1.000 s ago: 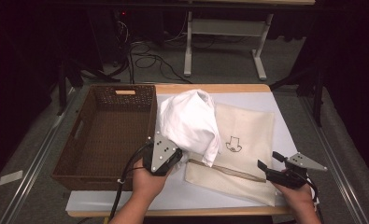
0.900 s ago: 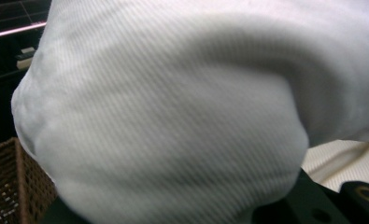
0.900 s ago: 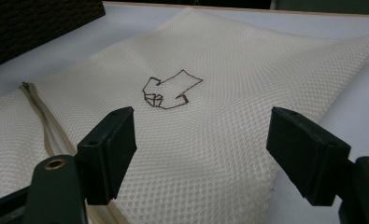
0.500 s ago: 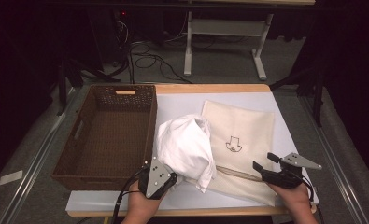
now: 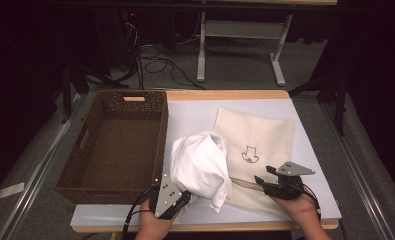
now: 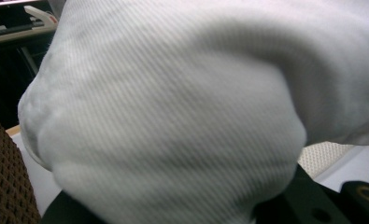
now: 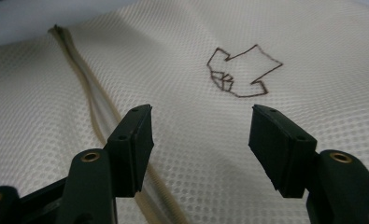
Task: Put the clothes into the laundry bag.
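A bunched white cloth (image 5: 202,167) lies partly on the left edge of a cream mesh bag (image 5: 265,135), which bears a drawn arrow mark. My left gripper (image 5: 185,196) is near the table's front edge, shut on the cloth's lower left part; the cloth (image 6: 173,116) covers its jaws in the left gripper view. My right gripper (image 5: 263,174) hovers over the bag's front part, near the zipper (image 5: 245,182). Its jaws (image 7: 201,116) have just been closing but stand apart, with only the mesh bag (image 7: 313,46) and zipper (image 7: 86,93) beneath them.
An empty brown wicker basket (image 5: 110,145) stands at the left of the table, close beside the cloth; its weave (image 6: 4,177) shows in the left gripper view. A pale mat (image 5: 195,115) covers the tabletop. Table legs and cables lie on the dark floor beyond.
The left gripper has drawn the white cloth toward the front edge and down, uncovering more of the bag. The right gripper has shifted left toward the zipper, with its jaws narrower.
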A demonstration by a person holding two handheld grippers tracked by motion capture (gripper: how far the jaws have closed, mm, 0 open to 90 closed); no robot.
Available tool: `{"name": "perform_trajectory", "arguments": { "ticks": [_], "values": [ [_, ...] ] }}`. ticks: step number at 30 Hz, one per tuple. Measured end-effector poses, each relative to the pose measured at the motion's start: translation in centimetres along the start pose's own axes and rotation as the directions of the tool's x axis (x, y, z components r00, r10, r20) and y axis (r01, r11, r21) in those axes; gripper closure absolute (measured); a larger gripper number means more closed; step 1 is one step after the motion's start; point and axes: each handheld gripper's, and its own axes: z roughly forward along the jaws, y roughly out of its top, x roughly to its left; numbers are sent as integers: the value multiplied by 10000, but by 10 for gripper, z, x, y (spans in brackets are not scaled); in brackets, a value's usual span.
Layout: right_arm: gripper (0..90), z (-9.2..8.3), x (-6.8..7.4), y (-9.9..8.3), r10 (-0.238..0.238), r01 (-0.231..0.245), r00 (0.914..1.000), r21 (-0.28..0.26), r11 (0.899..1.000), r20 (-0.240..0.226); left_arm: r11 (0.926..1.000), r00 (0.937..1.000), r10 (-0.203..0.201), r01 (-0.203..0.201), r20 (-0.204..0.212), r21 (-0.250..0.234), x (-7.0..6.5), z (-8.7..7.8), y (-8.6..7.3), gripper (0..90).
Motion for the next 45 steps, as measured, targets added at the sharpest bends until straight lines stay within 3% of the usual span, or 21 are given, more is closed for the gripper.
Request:
{"name": "perform_trajectory", "arguments": {
  "ticks": [9,13,16,18,20,26,29,38,45],
  "values": [
    [394,10,7,-5,-286,347,9968,811,9961,-745,9998,9998,-136,134,-148,-134,3,-3,2,751],
    [448,12,7,-4,-391,451,9966,834,9955,-719,9996,9996,-245,243,-153,-111,6,-4,1,751],
    [538,15,6,-4,-601,668,9961,1084,9919,-640,9997,9996,-240,238,-175,-110,6,-5,1,751],
    [617,14,3,-4,-626,689,9962,1115,9914,-598,9997,9997,-212,211,-155,-96,6,-5,1,751],
    [637,9,-3,-5,-507,576,9968,1152,9917,-625,9997,9997,-207,205,-159,-96,6,-5,1,751],
    [551,9,3,-10,-901,1032,9902,1245,9868,-1068,9996,9996,-255,254,-158,-95,6,-5,2,751],
    [561,12,8,-7,-1173,1285,9888,1252,9838,-926,9997,9996,-242,241,-141,-89,5,-5,2,751],
    [872,14,7,-6,-1178,1255,9905,1168,9852,-709,9995,9994,-296,294,-161,-82,7,-6,1,751],
    [895,17,6,1,-981,1027,9938,929,9904,-524,9997,9997,-209,208,-86,-129,7,-7,4,752]
  ]
}}
